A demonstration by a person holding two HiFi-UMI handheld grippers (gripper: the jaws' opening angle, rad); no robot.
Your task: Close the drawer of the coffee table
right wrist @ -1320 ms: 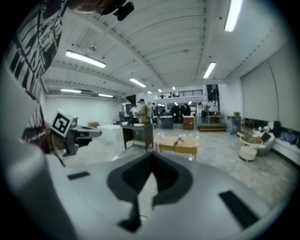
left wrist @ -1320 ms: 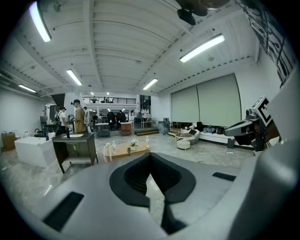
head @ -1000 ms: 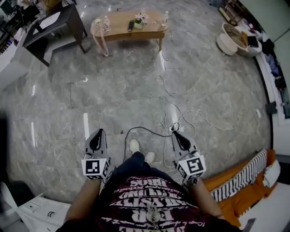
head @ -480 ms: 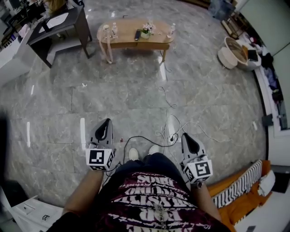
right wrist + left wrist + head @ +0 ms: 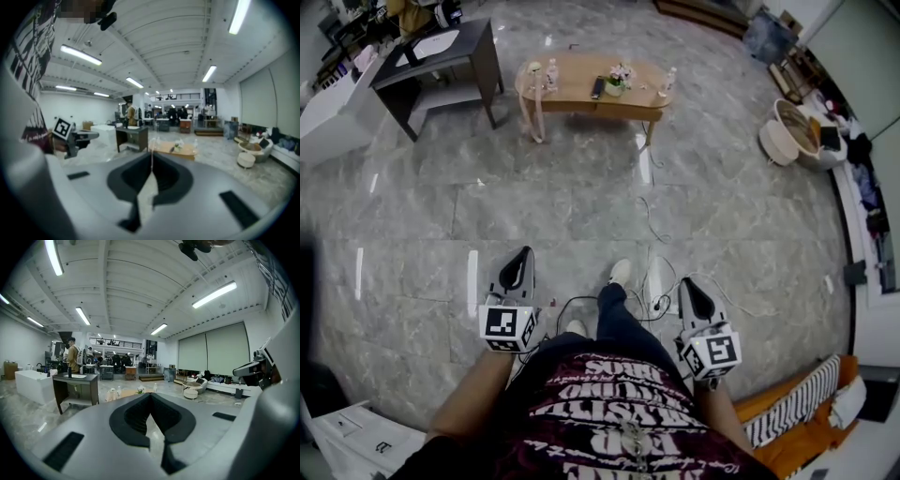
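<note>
The wooden oval coffee table stands far ahead across the grey stone floor, with small bottles, a flower pot and a dark remote on top. Its drawer is too small to make out from here. My left gripper and right gripper are held out at waist height, far short of the table, both shut with nothing between the jaws. In the left gripper view the table shows just above the closed left gripper. The right gripper view shows the table beyond the closed right gripper.
A dark desk stands left of the table, with a white cabinet further left. Cables trail across the floor toward my feet. A round basket sits at the right; an orange sofa lies at the lower right.
The person has walked forward toward the coffee table, which now sits lower and more central in the head view. Both grippers stayed shut and moved along with the body.
</note>
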